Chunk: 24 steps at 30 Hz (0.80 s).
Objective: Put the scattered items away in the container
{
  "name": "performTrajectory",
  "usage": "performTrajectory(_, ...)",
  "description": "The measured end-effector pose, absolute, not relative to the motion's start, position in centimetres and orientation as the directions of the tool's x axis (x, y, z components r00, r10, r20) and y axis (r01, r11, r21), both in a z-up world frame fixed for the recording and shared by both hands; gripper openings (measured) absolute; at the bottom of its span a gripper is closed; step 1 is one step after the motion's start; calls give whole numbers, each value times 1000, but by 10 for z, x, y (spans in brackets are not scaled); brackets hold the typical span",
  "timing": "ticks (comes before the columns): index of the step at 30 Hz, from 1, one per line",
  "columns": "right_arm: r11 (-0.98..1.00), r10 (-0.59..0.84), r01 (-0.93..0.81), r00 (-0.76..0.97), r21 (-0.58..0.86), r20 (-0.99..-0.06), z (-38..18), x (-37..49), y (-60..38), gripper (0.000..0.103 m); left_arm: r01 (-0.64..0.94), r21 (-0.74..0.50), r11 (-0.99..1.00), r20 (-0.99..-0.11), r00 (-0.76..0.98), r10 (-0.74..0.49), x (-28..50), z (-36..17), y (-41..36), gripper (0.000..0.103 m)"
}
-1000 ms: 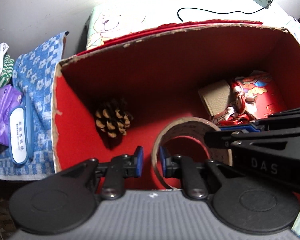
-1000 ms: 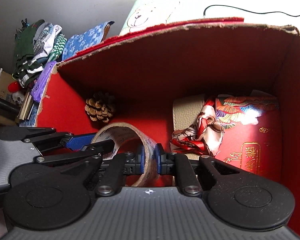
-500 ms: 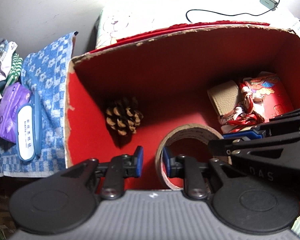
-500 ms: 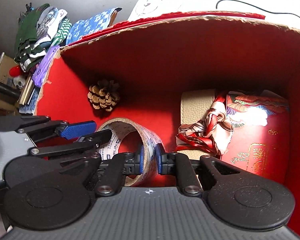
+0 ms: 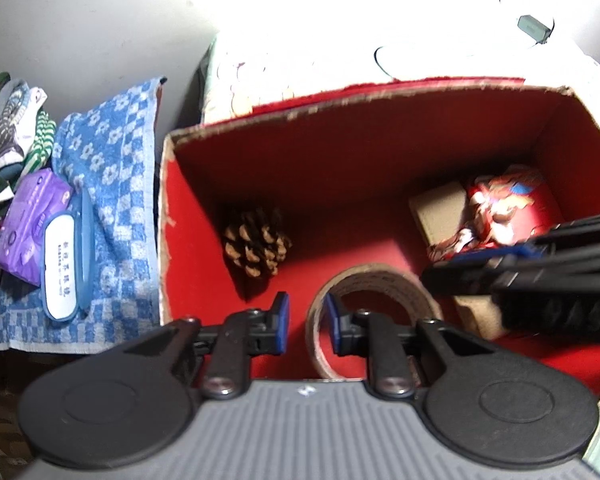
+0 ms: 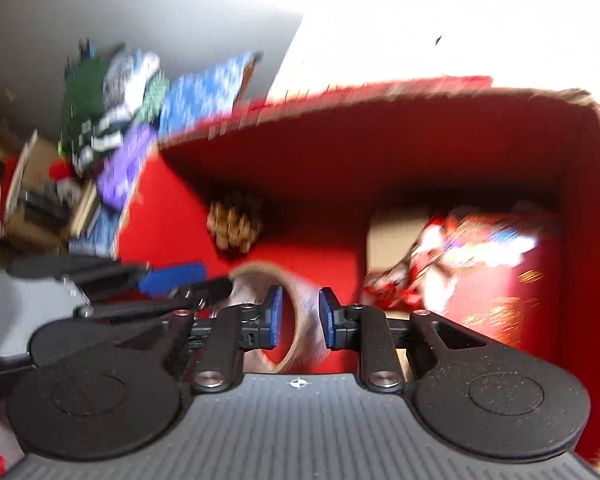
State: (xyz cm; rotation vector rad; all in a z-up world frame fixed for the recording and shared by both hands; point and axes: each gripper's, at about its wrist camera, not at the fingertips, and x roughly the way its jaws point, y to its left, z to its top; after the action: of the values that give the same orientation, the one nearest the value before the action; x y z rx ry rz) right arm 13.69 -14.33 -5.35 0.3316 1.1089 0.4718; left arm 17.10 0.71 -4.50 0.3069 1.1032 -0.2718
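Start from your left gripper (image 5: 306, 322): its jaws are spread and hold nothing, and the left wall of the tape roll (image 5: 370, 312) stands in the gap between the blue pads, so lift it straight up and do not drag it sideways. Far to its left, outside the red box (image 5: 168, 232), a purple packet (image 5: 30, 208) and a white-lidded case (image 5: 60, 264) lie on the blue checked towel (image 5: 112, 184); in my judgement one of these is the next thing to fetch. Ahead and a little left of this gripper sits the pine cone (image 5: 256, 244) on the box floor.

The tape roll stands on its edge on the floor, its hole facing you and its axis running away from the grippers toward the far wall.

Your right gripper (image 6: 299, 318) is also spread, with the right wall of the roll between its pads but not pinched. This view is blurred. Raise it gently too, or the roll may tip.
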Motion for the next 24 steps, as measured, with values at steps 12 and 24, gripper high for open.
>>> performTrajectory(12,925,360,-71,484,374,-798,-62,139,-172,13,471,-35,881,-895,378,-238,170,-48,-42,22)
performTrajectory(24,914,382,-76,490,398,-783,-64,136,-175,12,473,-1,881,-926,332,-179,175,-73,-53,22)
